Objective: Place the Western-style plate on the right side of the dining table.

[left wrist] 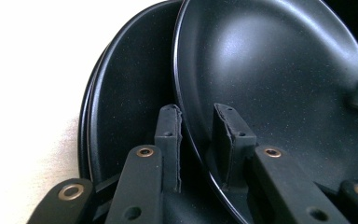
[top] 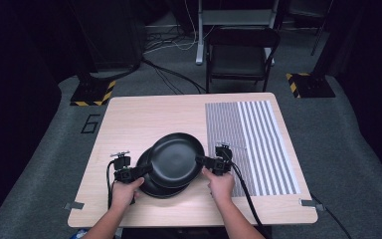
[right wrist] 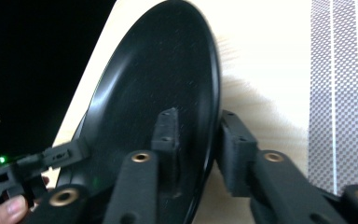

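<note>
The wooden tabletop (top: 144, 117) carries a striped grey mat (top: 258, 144) on its right half, and at its near middle a stack of black plates. Beyond the far edge stands a dark chair (top: 241, 55), with cables on the floor and yellow-and-black marked bases at either side.

The top plate (top: 175, 159) is tilted and lifted off the lower plate (top: 151, 186), which lies on the wood near the front edge. From the high view the left tool (top: 140, 172) meets the top plate's left rim and the right tool (top: 205, 162) its right rim, a hand behind each.

The left gripper view shows what the high view cannot: the left tool's jaws straddle the top plate's rim (left wrist: 270, 84), one inside the bowl and one beneath, with a little gap showing, and the lower plate (left wrist: 121, 102) lies just behind to the left. I cannot tell whether the pads press.

The right gripper view shows the top plate (right wrist: 158, 107) edge-on between the right tool's jaws, one against its inner face, the other just off the underside; this tool appears slack rather than clamped. The left tool (right wrist: 56, 156) shows at the far rim.

Bare wood lies to the left and behind the plates; the mat's edge is near the right tool.
</note>
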Tool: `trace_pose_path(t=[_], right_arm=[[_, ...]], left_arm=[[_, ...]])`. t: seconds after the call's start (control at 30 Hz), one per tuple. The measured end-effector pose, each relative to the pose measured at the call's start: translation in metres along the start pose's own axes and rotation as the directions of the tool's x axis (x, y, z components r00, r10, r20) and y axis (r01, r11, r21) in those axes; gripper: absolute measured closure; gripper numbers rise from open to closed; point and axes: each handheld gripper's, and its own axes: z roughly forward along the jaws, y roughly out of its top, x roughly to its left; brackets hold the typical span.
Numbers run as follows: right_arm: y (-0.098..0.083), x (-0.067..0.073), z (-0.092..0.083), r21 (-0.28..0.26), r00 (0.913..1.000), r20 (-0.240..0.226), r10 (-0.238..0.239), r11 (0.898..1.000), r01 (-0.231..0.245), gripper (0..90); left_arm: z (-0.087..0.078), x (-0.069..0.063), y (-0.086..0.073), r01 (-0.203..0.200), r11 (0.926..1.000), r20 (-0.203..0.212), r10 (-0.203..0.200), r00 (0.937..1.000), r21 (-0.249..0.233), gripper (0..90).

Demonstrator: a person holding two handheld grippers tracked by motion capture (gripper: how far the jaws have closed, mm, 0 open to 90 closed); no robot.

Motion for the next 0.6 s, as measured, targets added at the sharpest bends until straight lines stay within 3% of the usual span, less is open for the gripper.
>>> trace_pose_path(t=[0.07, 0.17, 0.4, 0.6], right_arm=[[-0.005, 0.003, -0.002, 0.004, 0.9994, 0.020, -0.027, 1.000, 0.027, 68.4], [-0.012, 0.003, -0.003, 0.044, 1.0000, 0.006, 0.004, 0.999, -0.004, 68.5], [-0.027, 0.008, -0.003, 0.055, 1.0000, -0.005, -0.007, 0.998, 0.007, 68.4], [-0.025, 0.002, -0.002, 0.061, 0.9971, -0.040, 0.064, 0.996, -0.062, 72.2]], left_arm=[[0.000, 0.000, 0.000, -0.002, 1.0000, 0.002, 0.002, 1.0000, -0.001, 72.4], [0.000, 0.001, -0.001, -0.007, 1.0000, 0.013, 0.007, 0.9999, -0.005, 72.0], [0.000, 0.003, -0.003, 0.017, 0.9999, 0.034, -0.017, 0.9993, 0.001, 72.2], [0.000, 0.007, -0.003, 0.029, 0.9995, 0.060, -0.030, 0.9978, 0.011, 72.2]])
